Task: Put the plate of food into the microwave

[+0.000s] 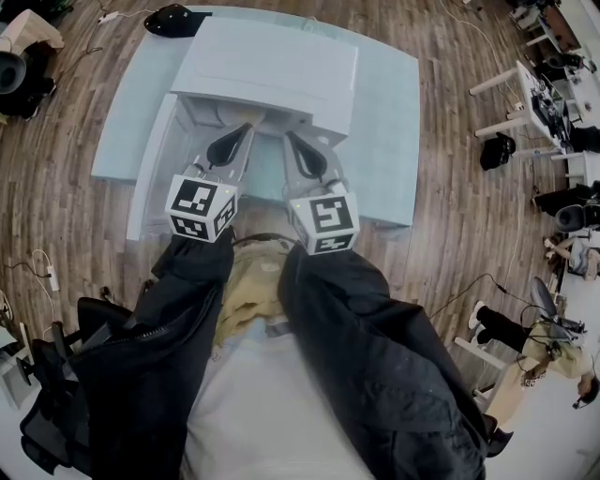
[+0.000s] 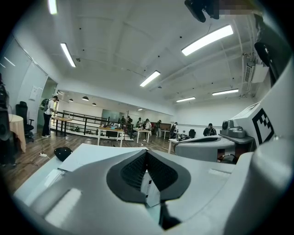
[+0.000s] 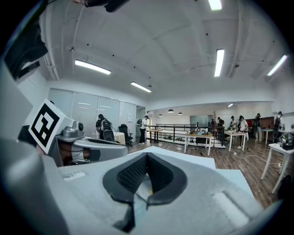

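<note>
Both grippers are parked right at the microwave's front, just under its top edge. The left gripper's jaws are pressed together on nothing. The right gripper is closed too, and the plate peeks through the gap just below its tips. The door hangs open on the microwave's left, and there's bare table to its right.

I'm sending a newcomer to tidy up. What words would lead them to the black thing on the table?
Find the pale table on the wooden floor, white microwave on top. At its far left corner lies the black thing: a low rounded lump, the only dark item there.
</note>
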A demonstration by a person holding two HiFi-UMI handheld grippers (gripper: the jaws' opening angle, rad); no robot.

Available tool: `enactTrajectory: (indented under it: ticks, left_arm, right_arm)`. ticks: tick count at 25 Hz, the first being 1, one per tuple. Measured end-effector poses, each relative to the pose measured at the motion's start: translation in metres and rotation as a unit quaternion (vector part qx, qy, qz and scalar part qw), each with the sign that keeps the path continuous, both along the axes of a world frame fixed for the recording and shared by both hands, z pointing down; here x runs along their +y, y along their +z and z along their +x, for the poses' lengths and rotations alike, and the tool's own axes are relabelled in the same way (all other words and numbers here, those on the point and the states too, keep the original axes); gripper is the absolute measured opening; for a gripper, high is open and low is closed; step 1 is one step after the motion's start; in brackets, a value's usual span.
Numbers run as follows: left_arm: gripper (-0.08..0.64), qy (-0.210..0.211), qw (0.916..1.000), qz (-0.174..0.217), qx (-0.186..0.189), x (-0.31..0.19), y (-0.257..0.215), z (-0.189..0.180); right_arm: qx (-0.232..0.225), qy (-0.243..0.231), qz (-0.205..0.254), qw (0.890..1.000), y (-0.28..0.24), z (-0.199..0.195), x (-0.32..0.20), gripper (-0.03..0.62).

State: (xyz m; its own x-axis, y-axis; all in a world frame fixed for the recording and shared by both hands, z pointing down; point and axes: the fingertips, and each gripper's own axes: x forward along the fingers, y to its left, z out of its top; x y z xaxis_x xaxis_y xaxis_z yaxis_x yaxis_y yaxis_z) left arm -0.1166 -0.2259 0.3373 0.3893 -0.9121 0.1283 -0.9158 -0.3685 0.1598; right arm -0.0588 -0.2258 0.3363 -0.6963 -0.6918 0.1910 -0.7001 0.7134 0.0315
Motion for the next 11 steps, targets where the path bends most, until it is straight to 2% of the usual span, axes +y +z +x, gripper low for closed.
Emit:
enactTrajectory:
  ticks: [11]
  left_arm:
    - [0.0, 0.006, 0.9999, -0.01, -0.001, -0.0011, 0.0055, 0.0022]
  right_arm:
    - [0.003, 0.004, -0.009, 1.0, 0.0029, -0.0004, 0.0009, -0.003]
